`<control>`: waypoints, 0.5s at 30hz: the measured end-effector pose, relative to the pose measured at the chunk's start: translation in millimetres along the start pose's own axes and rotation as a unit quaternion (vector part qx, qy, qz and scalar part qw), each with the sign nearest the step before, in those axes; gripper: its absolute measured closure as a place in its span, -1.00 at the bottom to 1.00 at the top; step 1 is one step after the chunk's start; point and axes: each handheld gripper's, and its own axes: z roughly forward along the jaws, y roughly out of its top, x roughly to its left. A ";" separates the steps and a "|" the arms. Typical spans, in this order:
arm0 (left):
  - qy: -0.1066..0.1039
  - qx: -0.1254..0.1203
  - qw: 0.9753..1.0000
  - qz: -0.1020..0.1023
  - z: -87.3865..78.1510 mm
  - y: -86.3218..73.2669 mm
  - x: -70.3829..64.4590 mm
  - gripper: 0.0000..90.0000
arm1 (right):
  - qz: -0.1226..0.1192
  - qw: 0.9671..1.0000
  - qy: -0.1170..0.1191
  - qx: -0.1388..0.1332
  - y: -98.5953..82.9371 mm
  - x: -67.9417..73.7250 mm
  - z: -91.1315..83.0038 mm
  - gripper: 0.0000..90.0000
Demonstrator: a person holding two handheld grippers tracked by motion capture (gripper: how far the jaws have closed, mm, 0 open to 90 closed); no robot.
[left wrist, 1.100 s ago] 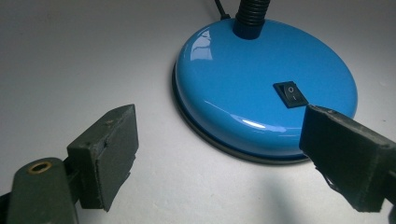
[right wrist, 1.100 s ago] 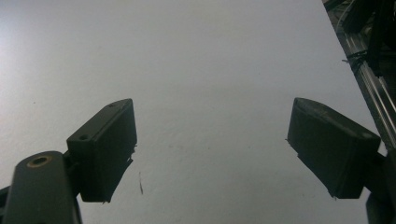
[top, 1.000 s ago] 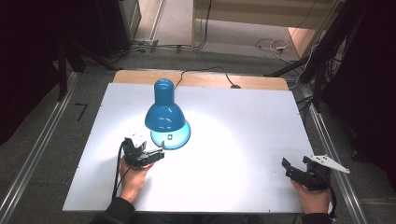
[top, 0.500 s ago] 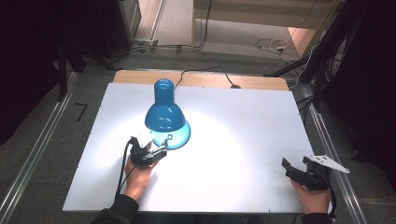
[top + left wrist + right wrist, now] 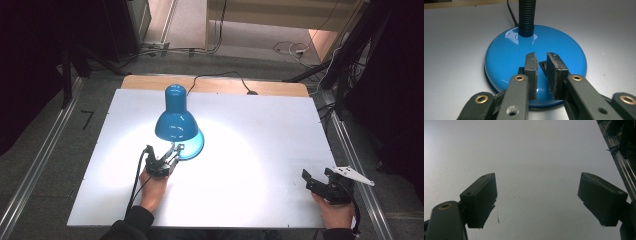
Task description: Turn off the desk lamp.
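A blue desk lamp stands lit on the white table (image 5: 260,130); its shade (image 5: 176,122) hangs over its round base (image 5: 196,145). My left gripper (image 5: 174,149) reaches onto the front of that base. In the left gripper view the base (image 5: 506,57) is glossy blue, and a black ribbed neck (image 5: 526,15) rises from it. There the left gripper (image 5: 541,56) has its jaws drawn together to a narrow slit, right over a small black switch (image 5: 543,65). My right gripper (image 5: 317,176) rests at the table's near right corner, and in its own view the gripper (image 5: 536,192) stands open above bare table.
The lamp's black cord (image 5: 220,77) runs from the base to the far edge of the table. A wooden strip (image 5: 215,84) borders that far edge. Metal rails (image 5: 350,150) run along both sides of the table. Bright light pools around the lamp's base.
My left gripper has moved forward and right onto the lamp's base, and its jaws have closed up. The right gripper has stayed put.
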 end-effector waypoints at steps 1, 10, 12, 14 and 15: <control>-0.001 -0.002 1.000 0.000 0.5 0.0 -0.2 0.84 | 0.000 1.000 0.000 0.000 0.0 0.0 0.1 -0.68; -0.013 0.002 1.000 -0.003 5.6 -0.5 -0.2 1.00 | -0.001 1.000 0.000 0.004 -0.3 1.0 0.8 -0.68; -0.013 0.002 1.000 0.000 6.8 -1.0 -0.5 1.00 | -0.001 1.000 0.000 0.004 -0.3 1.1 0.9 -0.68; -0.014 0.000 1.000 -0.002 7.8 -1.3 -0.8 1.00 | -0.001 1.000 0.001 0.004 -0.2 1.2 0.8 -0.68; -0.014 0.000 1.000 -0.002 7.8 -1.3 -0.8 1.00 | -0.002 1.000 0.001 0.004 -0.2 1.1 0.8 -0.68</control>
